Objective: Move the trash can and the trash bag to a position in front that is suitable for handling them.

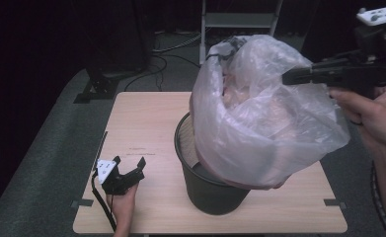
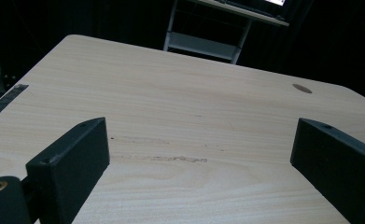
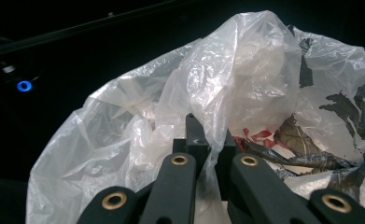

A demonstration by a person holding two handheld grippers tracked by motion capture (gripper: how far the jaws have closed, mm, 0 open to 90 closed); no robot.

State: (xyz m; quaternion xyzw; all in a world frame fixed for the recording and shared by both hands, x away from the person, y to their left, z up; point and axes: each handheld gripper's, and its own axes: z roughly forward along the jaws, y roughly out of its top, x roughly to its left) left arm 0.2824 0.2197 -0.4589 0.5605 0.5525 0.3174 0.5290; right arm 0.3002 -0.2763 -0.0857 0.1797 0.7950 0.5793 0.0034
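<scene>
**Bag pinched and lifted over the bin**

My right gripper (image 1: 291, 76) is up at the far right, level with the top of the plastic bag (image 1: 259, 118), and its jaws are pressed together on a fold of the thin film. In the right gripper view the film (image 3: 208, 93) runs down between the two black jaws, which meet around it with no gap that I can make out. The bag is clear and crinkled, puffed out wide, and it stands well above the rim of the dark bin (image 1: 205, 182). Its lower part hangs down inside the bin, while the upper part bulges out over the right side of the rim. Through the film I see crumpled scraps (image 3: 287, 140), dark and brownish, with a bit of red print among them.

The bin sits on the wooden counter (image 1: 141, 123), right of the middle and toward the near edge.

My left gripper (image 1: 124, 170) rests low on the counter at the near left, well apart from the bin. Its jaws are spread wide, and in the left gripper view only bare wood (image 2: 194, 116) lies between them. My left hand (image 1: 123, 202) holds it from the near edge.
</scene>
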